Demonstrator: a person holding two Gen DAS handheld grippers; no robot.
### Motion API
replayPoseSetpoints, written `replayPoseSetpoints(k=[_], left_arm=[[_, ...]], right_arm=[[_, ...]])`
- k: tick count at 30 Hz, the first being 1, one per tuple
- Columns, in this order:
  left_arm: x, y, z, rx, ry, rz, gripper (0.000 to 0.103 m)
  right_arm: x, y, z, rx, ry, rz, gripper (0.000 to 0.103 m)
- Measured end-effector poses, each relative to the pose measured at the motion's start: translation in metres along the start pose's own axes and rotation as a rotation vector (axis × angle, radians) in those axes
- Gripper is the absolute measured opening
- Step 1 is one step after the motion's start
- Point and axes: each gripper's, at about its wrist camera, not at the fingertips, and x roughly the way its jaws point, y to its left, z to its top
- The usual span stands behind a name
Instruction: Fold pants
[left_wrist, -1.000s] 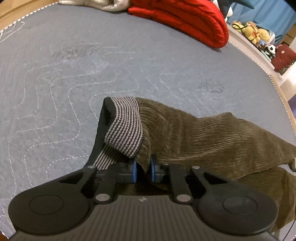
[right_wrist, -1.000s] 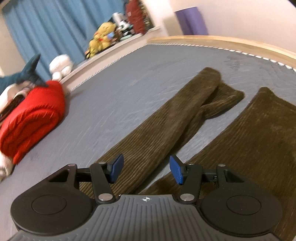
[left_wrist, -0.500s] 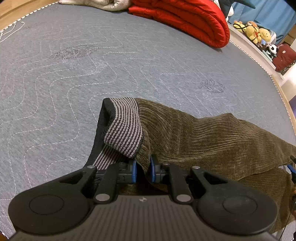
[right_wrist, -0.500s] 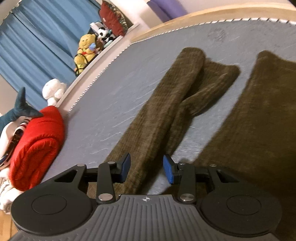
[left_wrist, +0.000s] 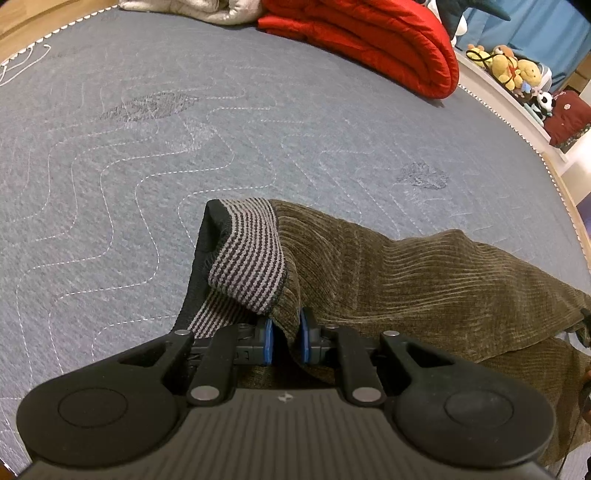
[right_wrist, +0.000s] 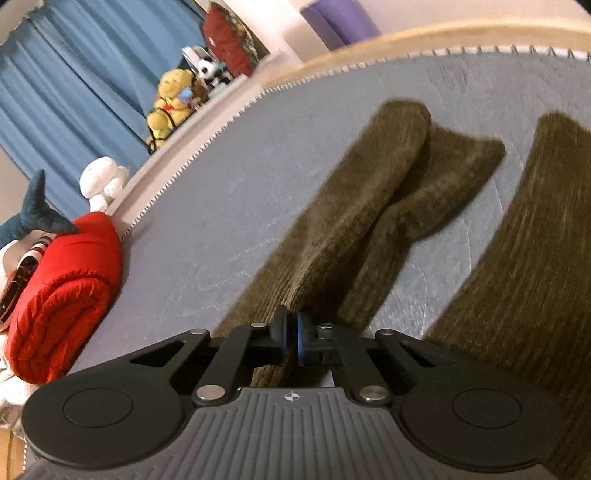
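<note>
Both claws pinched on the pants, fold barely begun

The olive corduroy pants (left_wrist: 406, 280) lay on the grey quilted bed (left_wrist: 184, 147). The left claw (left_wrist: 284, 339) gripped them narrowly beside the striped waistband (left_wrist: 247, 258), which was lifted and turned over. The right claw (right_wrist: 290, 332) was pressed nearly together on a fold of fabric. The pant legs (right_wrist: 369, 206) lay stretched out, one partly across the other. Judging by this, the main folds were not yet made.

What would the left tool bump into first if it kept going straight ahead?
Probably the striped grey-and-black waistband of the olive corduroy pants it already pinches; beyond that, the grey quilted mattress.
</note>
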Motion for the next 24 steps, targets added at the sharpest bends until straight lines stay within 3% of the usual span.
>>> replayPoseSetpoints(k=[8,15,18,20,23,24], left_arm=[[-0.032,0.008,0.0,-0.015,-0.094,-0.051,0.011],[-0.072,0.035,-0.009,-0.073,-0.166,-0.095,0.01],[-0.075,0.044,-0.013,-0.091,-0.139,-0.09,0.01],[-0.066,0.049,-0.016,-0.097,-0.069,-0.072,0.01],[-0.046,0.059,-0.017,-0.156,0.053,-0.048,0.018],[-0.042,0.061,-0.018,-0.171,0.073,-0.028,0.025]], right_arm=[[-0.067,0.029,0.024,-0.058,-0.129,0.077,0.003],[-0.151,0.037,0.035,-0.157,-0.126,0.04,0.003],[-0.173,0.03,0.024,-0.201,-0.042,-0.037,0.003],[-0.177,0.018,0.012,-0.192,0.051,-0.127,0.003],[-0.167,-0.009,-0.011,-0.148,0.206,-0.241,0.003],[-0.161,-0.02,-0.017,-0.113,0.254,-0.263,0.003]])
